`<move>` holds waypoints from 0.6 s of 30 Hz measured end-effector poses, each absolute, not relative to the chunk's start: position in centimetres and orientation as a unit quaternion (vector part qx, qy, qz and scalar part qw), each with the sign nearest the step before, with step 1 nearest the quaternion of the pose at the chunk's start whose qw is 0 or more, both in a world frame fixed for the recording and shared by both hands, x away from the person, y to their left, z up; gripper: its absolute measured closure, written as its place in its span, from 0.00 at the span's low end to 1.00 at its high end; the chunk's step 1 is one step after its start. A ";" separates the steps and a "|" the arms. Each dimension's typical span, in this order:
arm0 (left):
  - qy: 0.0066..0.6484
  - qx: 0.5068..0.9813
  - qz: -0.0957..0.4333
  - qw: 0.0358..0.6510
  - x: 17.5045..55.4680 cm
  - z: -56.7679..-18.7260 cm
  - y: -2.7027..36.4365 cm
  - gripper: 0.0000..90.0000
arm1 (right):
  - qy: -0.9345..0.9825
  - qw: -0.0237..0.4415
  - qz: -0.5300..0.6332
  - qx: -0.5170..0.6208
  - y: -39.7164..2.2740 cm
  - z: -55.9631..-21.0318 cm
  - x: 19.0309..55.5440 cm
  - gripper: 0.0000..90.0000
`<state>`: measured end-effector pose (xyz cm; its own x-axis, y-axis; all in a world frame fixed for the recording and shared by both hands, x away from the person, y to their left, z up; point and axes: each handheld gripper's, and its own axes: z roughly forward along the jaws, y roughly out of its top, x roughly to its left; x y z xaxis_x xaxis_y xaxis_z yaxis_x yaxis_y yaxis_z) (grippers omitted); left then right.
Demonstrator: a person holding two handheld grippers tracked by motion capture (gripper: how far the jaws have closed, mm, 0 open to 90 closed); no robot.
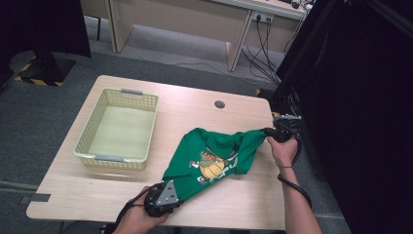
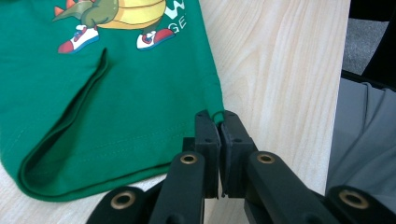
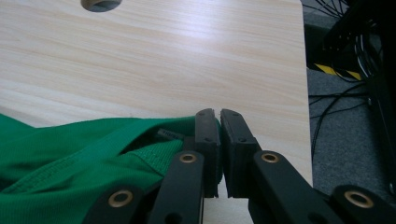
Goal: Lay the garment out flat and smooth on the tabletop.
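Across the pale wooden table (image 1: 243, 105), both grippers, left (image 1: 179, 194) at seven o'clock, right (image 1: 267, 131) at three, jaws clamped on the green printed cotton T-shirt (image 1: 214, 158), hold it stretched mid-fold; next probably carrying one edge over.

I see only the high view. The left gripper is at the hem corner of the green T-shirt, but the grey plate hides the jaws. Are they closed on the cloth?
Observer: Yes. In the left gripper view the left gripper is shut on the hem corner of the green cotton T-shirt with a cartoon print.
Operator: And the right one, please?
Observer: The right gripper is shut on the shirt edge, beside a small sewn label.
Operator: Is the cloth near the table edge there?
Observer: The right gripper's jaws point toward the pale wooden table, near its right edge.
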<state>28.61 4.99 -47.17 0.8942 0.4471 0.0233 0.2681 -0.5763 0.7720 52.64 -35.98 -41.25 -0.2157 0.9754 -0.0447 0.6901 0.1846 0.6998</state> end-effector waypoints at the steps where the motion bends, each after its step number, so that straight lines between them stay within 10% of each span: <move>1: 0.204 0.880 0.108 0.415 28.7 -47.1 5.0 0.96 | 0.726 0.254 0.281 0.574 -36.0 -41.3 52.7 0.95; 18: 0.217 0.865 0.101 0.441 28.9 -46.3 4.9 0.70 | 0.766 0.236 0.270 0.533 -34.4 -41.0 50.4 0.64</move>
<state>28.90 4.89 -46.28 0.8856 0.4641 -0.0174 0.2869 -0.5172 0.8064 50.44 -34.35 -40.97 -0.3208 0.9442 -0.0744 0.6889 0.2865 0.6658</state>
